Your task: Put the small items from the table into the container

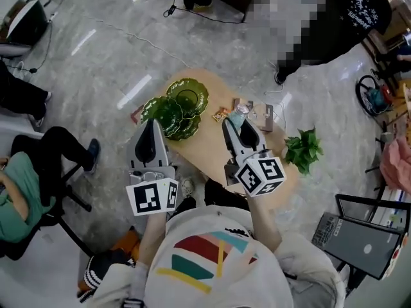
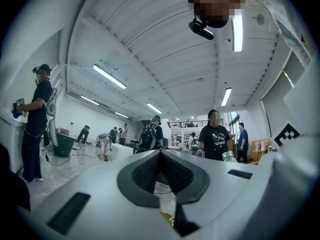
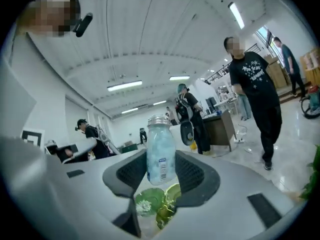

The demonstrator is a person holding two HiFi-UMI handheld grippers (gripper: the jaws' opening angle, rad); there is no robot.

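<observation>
- Firstly, surface [image 1: 207, 147]: a pale wooden oval lying below both grippers and bearing all the goods listed here.
- Container [image 1: 168, 115]: a green glass dish of several lobes. It sits just ahead of the left gripper, and below and to the left of the right gripper. No item can be made out inside it.
- Right gripper [image 1: 236, 123]: held roughly level above the surface, jaws partly apart and clamped on the jar, one pad on each side of its body.
- Left gripper [image 1: 153, 126]: held level near the container's near edge, pads brought together at the tips with nothing between them.
- Potted plant [image 1: 303, 149]: green leaves to the right of the right gripper, apart from the small items.
- Jar [image 3: 161, 151]: a small clear one with pale contents, a bare threaded neck and a label. It stands upright in the right gripper, clear of the surface. Step in hand, as judged: carrying this item to the container.
- Box [image 1: 263, 115]: lies on the surface just right of the held jar, not yet collected.
- Packet [image 1: 220, 114]: orange, between the right gripper and the container, not yet collected.
- Next move, as judged: bring the right gripper leftward over a lobe, lower it until the jar is close to the glass, then part the jaws gently, since glass on glass could knock or tip.
</observation>
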